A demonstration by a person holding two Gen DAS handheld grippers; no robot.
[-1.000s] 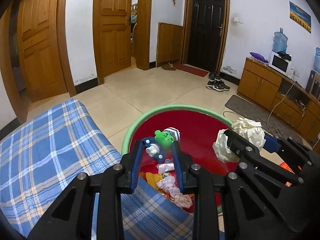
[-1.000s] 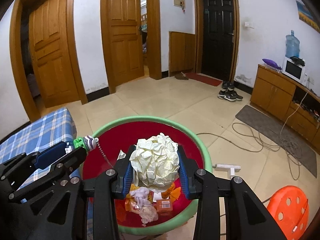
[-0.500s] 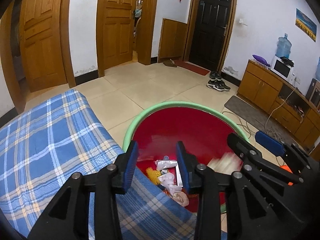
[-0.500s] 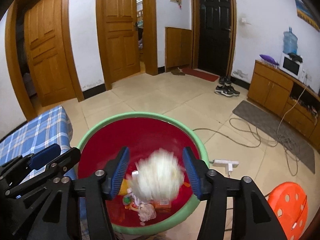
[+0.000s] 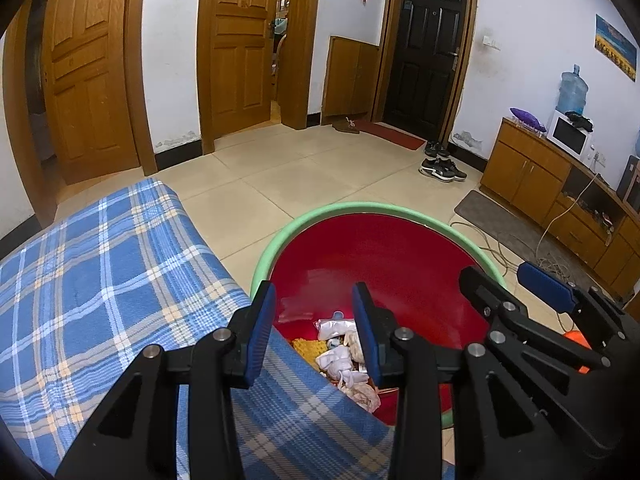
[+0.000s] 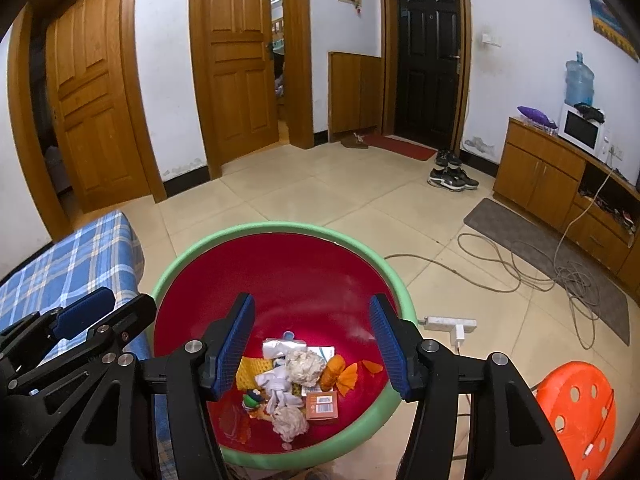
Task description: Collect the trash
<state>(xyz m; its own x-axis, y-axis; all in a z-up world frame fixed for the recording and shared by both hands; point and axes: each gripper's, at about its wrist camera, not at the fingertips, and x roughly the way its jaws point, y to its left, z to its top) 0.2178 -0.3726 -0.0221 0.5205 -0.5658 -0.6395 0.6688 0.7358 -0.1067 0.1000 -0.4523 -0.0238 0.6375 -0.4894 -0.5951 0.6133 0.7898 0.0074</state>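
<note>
Right wrist view: right gripper (image 6: pixel 312 340) poised over red basin (image 6: pixel 280 264) with green rim, jaws just spread apart, nothing between pads. Crumpled paper ball (image 6: pixel 306 366) down on basin floor among other trash (image 6: pixel 286 420): wrappers, orange carton (image 6: pixel 322 404), small green toy (image 6: pixel 252 398). Left wrist view: left gripper (image 5: pixel 314 332) above basin edge and blue plaid cloth (image 5: pixel 100 280), jaws parted after widening moments ago, empty. Orange stool (image 6: pixel 576 412) beside basin on tile floor, power strip (image 6: pixel 450 324) and cables nearby.
</note>
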